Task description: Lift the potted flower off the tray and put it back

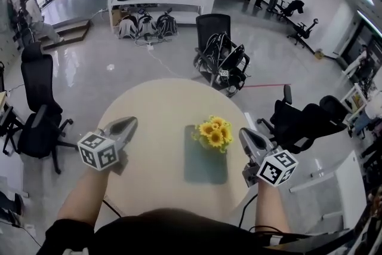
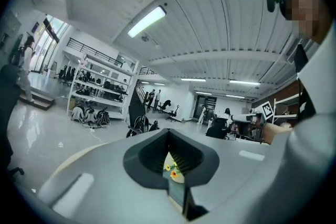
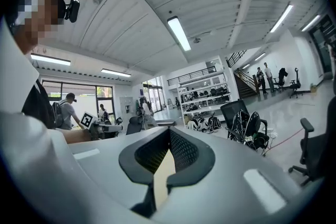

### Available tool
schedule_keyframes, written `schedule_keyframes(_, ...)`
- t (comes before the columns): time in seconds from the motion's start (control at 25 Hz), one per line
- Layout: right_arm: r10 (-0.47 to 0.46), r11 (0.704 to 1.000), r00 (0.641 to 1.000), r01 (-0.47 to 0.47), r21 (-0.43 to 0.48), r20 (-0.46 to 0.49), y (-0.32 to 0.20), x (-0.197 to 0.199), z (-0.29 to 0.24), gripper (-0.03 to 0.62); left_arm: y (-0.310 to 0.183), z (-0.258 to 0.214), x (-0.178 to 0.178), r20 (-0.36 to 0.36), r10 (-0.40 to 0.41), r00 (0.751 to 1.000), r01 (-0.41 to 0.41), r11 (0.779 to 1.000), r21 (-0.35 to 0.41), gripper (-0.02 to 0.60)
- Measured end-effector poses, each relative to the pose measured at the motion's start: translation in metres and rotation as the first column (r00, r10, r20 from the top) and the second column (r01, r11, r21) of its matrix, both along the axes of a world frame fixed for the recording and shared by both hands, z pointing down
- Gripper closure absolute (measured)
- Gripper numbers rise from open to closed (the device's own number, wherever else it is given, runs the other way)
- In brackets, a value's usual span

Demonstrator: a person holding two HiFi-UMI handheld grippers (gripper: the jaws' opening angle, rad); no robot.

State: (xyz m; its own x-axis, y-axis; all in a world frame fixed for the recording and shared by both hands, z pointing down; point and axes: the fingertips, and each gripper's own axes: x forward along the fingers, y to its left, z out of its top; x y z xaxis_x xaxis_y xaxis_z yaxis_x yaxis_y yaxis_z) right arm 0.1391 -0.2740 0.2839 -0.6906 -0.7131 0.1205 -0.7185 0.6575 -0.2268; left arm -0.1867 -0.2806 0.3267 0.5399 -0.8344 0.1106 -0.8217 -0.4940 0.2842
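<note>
My left gripper (image 1: 132,122) has its jaws pressed together with nothing in them. In the left gripper view only a thin slit shows between the pads, and through it I see the yellow blooms well ahead, not between the jaws. My right gripper (image 1: 244,132) looks the same in its own view: pads drawn in, only the pale tabletop showing through the narrow gap, nothing pinched. Both hang above the round table (image 1: 156,106), one on each side of the tray (image 1: 200,169). The left stands well apart from it and the right just beside its right edge. The potted flower (image 1: 215,131) stands on the tray at its far end, upright as far as I can tell, though the blooms hide the pot from above. That fits a flower waiting to be picked up as well as one already set back down, and I cannot say which. I think the risk lies mostly on the right. That gripper is close to the blooms, and a careless swing inward could brush them and tip the pot or push it over the tray's far edge. If the pot must still be taken, closed jaws would knock it rather than grasp it. A grab aimed from above might also catch stems instead of the hidden pot.
</note>
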Motion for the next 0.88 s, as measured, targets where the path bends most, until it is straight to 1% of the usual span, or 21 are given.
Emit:
schedule_keyframes(0.12,-0.016,1.000,1.000,0.016,-0.002,0.004,-0.003,-0.008,-0.005,0.581,0.015,-0.025,-0.007,-0.033,0.015,0.999,-0.014,0.999,0.032,0.583)
schedule_keyframes(0.24,-0.037,0.999,0.999,0.038,-0.010,0.020,-0.002,-0.018,-0.007,0.582,0.029,-0.037,-0.011,-0.062,0.014,0.998,-0.011,0.999,0.047,0.583)
schedule_keyframes(0.4,-0.054,0.998,0.998,0.055,-0.023,0.036,0.004,-0.025,-0.007,0.582,0.048,-0.041,-0.005,-0.056,0.011,0.998,-0.008,0.998,0.056,0.583)
schedule_keyframes(0.56,-0.063,0.997,0.996,0.065,-0.030,0.058,0.007,-0.030,-0.008,0.582,0.057,-0.050,0.001,-0.032,0.023,0.999,-0.020,0.996,0.092,0.583)
schedule_keyframes(0.68,-0.059,0.998,0.997,0.060,-0.034,0.048,0.010,-0.032,-0.006,0.582,0.062,-0.055,0.004,-0.020,0.035,0.999,-0.033,0.994,0.106,0.583)
schedule_keyframes(0.88,-0.041,0.998,0.999,0.042,-0.047,0.032,0.012,-0.026,0.001,0.583,0.064,-0.053,0.009,-0.033,0.043,0.999,-0.040,0.995,0.092,0.583)
